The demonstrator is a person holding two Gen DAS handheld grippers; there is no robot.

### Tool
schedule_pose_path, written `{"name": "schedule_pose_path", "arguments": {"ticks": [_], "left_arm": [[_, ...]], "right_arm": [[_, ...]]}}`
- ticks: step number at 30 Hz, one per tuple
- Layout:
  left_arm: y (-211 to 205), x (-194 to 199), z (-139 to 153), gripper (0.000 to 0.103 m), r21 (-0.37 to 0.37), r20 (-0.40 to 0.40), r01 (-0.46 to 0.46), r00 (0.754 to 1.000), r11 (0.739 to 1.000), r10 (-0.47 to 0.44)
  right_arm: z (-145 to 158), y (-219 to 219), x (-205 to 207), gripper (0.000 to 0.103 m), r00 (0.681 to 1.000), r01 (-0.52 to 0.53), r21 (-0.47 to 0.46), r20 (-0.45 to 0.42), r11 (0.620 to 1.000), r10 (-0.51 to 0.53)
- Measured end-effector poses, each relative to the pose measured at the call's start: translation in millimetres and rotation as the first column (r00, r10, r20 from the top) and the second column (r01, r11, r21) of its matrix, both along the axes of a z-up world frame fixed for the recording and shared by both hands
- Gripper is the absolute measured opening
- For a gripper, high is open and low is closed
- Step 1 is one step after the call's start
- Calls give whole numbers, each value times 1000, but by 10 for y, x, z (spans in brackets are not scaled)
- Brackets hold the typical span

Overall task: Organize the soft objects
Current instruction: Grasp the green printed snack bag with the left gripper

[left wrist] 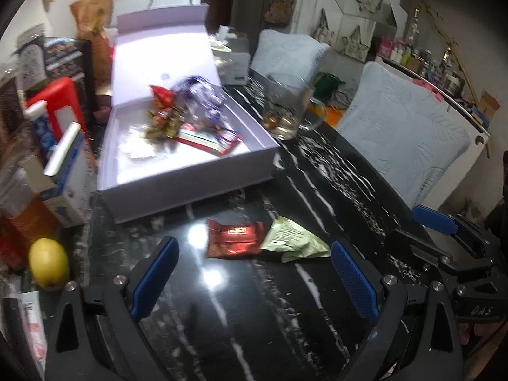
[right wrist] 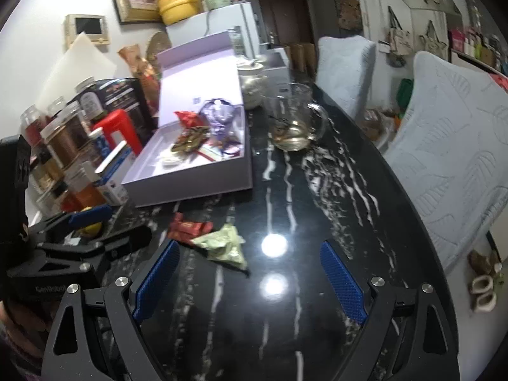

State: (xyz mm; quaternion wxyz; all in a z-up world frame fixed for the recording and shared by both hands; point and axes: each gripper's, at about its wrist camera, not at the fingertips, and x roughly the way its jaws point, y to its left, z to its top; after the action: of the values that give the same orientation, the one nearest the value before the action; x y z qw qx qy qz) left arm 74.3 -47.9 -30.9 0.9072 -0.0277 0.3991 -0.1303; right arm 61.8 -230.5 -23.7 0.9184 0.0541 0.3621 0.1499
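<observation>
A red snack packet (left wrist: 235, 243) (right wrist: 189, 228) and a crumpled pale green packet (left wrist: 293, 241) (right wrist: 222, 247) lie side by side on the black marble table (left wrist: 254, 317). Behind them stands a white box (left wrist: 190, 190) (right wrist: 190, 190) with its lid raised; it holds several wrappers and a purple bag. My left gripper (left wrist: 255, 243) hangs open just short of the red packet, with nothing between its pads. My right gripper (right wrist: 250, 245) is also open and empty, with the green packet by its left fingertip. Each gripper shows at the edge of the other's view, the right gripper (left wrist: 422, 235) and the left gripper (right wrist: 108, 225).
A glass pitcher (left wrist: 285, 117) (right wrist: 295, 123) stands to the right of the box. A lemon (left wrist: 49, 263), jars (right wrist: 63, 136) and cartons crowd the table's left side. Two chairs with pale blue covers (left wrist: 406, 139) (right wrist: 451, 146) line the curved right edge.
</observation>
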Motion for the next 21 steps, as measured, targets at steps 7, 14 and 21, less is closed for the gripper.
{"name": "schedule_pose_path", "arguments": {"ticks": [7, 14, 21], "left_arm": [[-279, 208, -207, 98, 0, -52, 60, 997, 998, -60], [-568, 391, -429, 89, 38, -109, 124, 987, 992, -119], [-700, 491, -583, 88, 97, -148, 128, 982, 987, -113]], "right_arm": [[-115, -243, 153, 90, 998, 51, 1, -35, 999, -51], [-199, -427, 292, 90, 996, 71, 7, -52, 997, -70], [-280, -666, 374, 90, 990, 119, 35, -78, 992, -116]]}}
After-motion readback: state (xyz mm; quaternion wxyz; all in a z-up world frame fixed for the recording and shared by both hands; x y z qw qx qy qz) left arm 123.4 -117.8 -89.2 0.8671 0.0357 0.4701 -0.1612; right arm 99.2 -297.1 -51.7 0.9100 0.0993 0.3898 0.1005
